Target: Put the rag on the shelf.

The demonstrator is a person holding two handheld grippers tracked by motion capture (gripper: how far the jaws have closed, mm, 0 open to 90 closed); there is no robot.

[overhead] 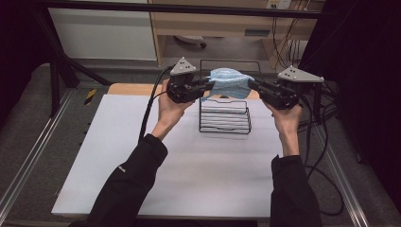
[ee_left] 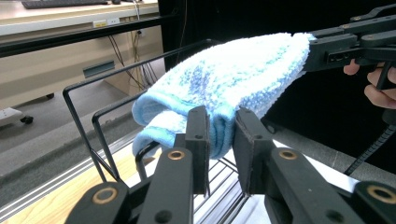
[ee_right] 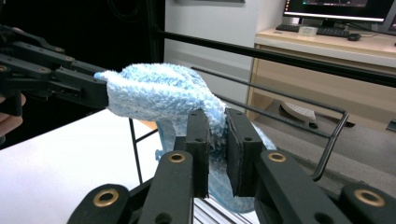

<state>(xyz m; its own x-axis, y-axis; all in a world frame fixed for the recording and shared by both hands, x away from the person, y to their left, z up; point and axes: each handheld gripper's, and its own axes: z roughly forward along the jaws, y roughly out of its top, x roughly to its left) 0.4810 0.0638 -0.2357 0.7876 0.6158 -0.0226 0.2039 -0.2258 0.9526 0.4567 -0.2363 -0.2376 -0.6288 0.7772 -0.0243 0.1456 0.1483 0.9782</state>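
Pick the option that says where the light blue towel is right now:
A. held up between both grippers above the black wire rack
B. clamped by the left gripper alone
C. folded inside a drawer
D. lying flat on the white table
A: the light blue towel hangs stretched between the left gripper and the right gripper, each pinching one end, above the black wire rack.

Far rim of the wire rack behind the blue towel.
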